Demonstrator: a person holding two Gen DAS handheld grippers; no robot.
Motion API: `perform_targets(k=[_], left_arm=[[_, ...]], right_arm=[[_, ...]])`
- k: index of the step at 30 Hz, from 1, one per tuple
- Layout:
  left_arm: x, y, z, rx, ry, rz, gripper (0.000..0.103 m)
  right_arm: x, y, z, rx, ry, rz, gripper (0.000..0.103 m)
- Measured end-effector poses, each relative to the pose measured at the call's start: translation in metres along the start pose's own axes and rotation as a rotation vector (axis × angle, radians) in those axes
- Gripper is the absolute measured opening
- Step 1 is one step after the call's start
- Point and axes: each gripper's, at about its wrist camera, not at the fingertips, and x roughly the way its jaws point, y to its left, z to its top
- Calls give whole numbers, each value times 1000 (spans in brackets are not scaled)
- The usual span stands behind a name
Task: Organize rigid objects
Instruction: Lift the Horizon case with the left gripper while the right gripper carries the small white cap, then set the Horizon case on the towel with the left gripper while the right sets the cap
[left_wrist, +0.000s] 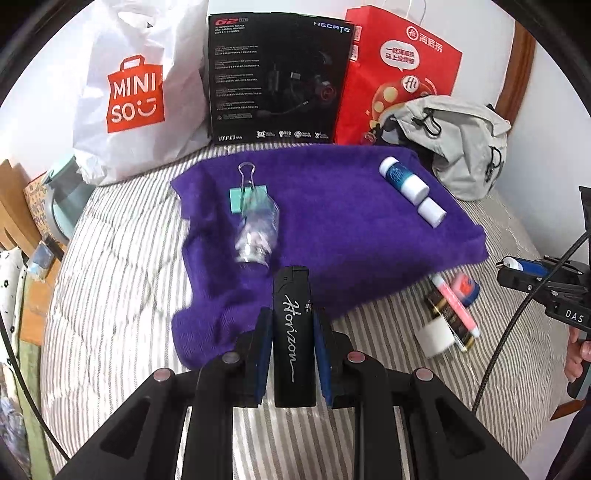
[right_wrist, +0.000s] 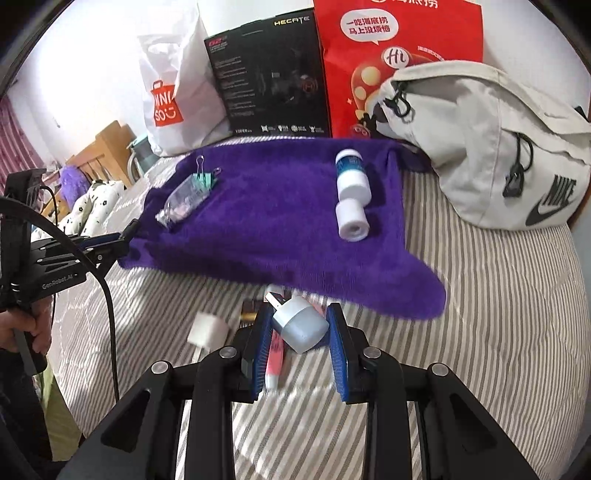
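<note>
Left claw pinches the black lighter upright; right claw grips the grey cap, purple towel at 12 o'clock.

"Horizon" on lighter; "MINISO" bag

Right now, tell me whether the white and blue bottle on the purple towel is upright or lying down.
Lying down. The bottle rests on its side on the purple towel, next to a white roll.

binder clip on towel left, bottle right, bags behind
</note>
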Motion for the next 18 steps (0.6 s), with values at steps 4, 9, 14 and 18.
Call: perform_targets(k=[4,9,14,18], left_arm=[[6,1,14,6,-1,8,21],[16,2,27,2,2,-1,21],[30,4,36,-1,15,-7,21],[40,5,42,-7,22,-11,21]], right_arm=[[7,-6,12,17,0,5,30],[21,-14,28,27,12,-1,30],[39,-22,43,26,33,-27,30],[56,-28,50,24,68,-35,30]])
